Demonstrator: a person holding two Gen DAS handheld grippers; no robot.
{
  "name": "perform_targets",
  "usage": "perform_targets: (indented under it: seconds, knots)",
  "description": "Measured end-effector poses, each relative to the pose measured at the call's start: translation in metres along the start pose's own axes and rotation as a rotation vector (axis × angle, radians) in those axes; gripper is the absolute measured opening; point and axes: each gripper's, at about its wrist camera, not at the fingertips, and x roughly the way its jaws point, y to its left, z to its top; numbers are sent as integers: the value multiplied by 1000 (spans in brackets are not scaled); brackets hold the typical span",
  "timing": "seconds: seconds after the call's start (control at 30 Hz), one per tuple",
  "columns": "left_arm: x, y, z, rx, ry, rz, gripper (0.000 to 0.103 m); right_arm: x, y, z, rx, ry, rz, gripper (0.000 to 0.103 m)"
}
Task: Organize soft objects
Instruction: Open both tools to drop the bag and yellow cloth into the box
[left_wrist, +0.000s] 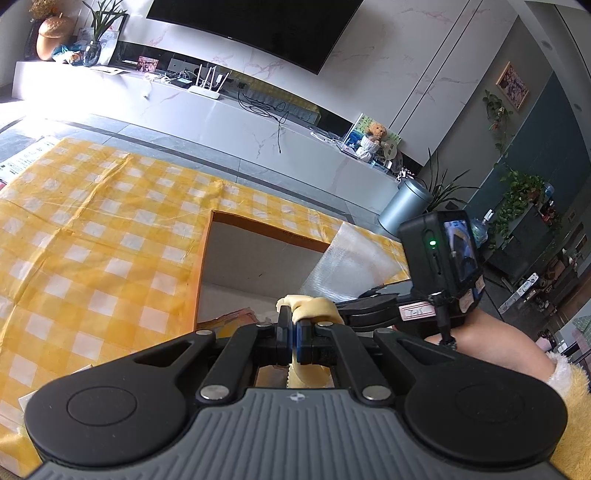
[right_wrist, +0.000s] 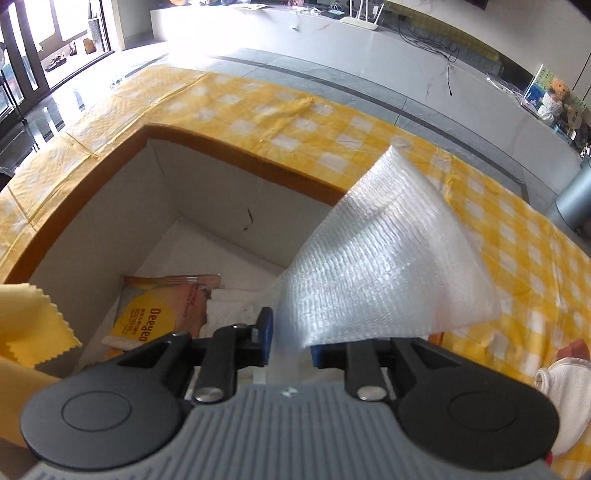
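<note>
Two fisheye views, each from a camera mounted just behind a handheld gripper and looking forward along its jaws. The left wrist view sits low over a yellow checked tabletop (left_wrist: 92, 221), angled gently downward, facing a white media console (left_wrist: 207, 110) and a dark television (left_wrist: 258, 26) across the room; the right gripper's camera unit (left_wrist: 443, 254) shows at its right side. The right wrist view tilts more steeply down, very near an open cardboard box (right_wrist: 207, 206), looking into it. Both views share the box opening, a sheet of white foam wrap (right_wrist: 388, 258), the checked cloth, the console and a small teddy bear (right_wrist: 557, 90).
</note>
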Motion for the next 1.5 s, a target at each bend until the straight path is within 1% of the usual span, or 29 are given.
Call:
perform_targets:
  seconds: [0.07,0.1,0.13,0.17,0.27,0.33,0.4,0.43,0.53,0.6,0.7,0.77,0.83,0.93,0.97,1.03,1.07,1.1,1.13,1.17,1.23,1.33,1.43,1.5]
  knots:
    - [0,-1,0,1,-1,5,2,-12,0,0,-1,-29,6,35]
    - [0,-1,0,3,-3,7,2,-18,1,-1,2,-36,7,50]
    - [0,-2,0,6,-8,10,2,-25,0,-1,3,-44,5,60]
    - [-1,-3,1,10,-17,15,2,-31,0,-2,2,-57,3,62]
    - [-3,-6,3,27,-52,27,2,-51,-3,-11,5,-93,29,65]
    - [-1,-7,5,28,-68,33,2,-66,-9,-21,21,-127,44,70]
    - [3,-9,7,39,-87,53,2,-80,-17,-30,49,-165,57,71]
    - [6,-11,8,51,-95,73,2,-86,-21,-35,69,-184,67,71]
    - [19,-21,10,122,-121,175,2,-106,-41,-52,168,-255,111,73]
    - [28,-27,13,155,-123,212,2,-115,-52,-64,225,-295,111,74]
    - [34,-30,14,159,-120,215,2,-121,-66,-80,293,-328,96,74]
    - [36,-32,12,177,-127,231,2,-123,-74,-93,332,-374,86,74]
    - [40,-31,10,191,-125,263,2,-121,-79,-102,347,-382,87,74]
    - [44,-29,7,187,-117,296,3,-113,-85,-107,351,-353,70,74]
    - [44,-29,7,188,-115,303,5,-113,-87,-109,353,-349,58,74]
    - [42,-31,5,202,-120,307,19,-115,-92,-110,366,-354,55,74]
    - [40,-34,5,215,-122,306,42,-117,-94,-110,372,-362,60,74]
    - [39,-37,4,230,-127,306,71,-119,-98,-112,380,-372,66,74]
    - [37,-39,3,246,-142,311,82,-121,-101,-112,387,-379,66,74]
    - [34,-44,1,266,-163,314,90,-122,-103,-113,392,-384,62,74]
    - [30,-52,1,289,-168,305,90,-126,-108,-116,406,-391,53,74]
    - [21,-60,1,275,-178,294,92,-131,-119,-120,436,-401,48,74]
    - [10,-71,-1,283,-219,311,94,-140,-131,-126,461,-419,30,75]
    - [5,-79,-1,317,-242,327,95,-150,-141,-130,469,-447,-1,77]
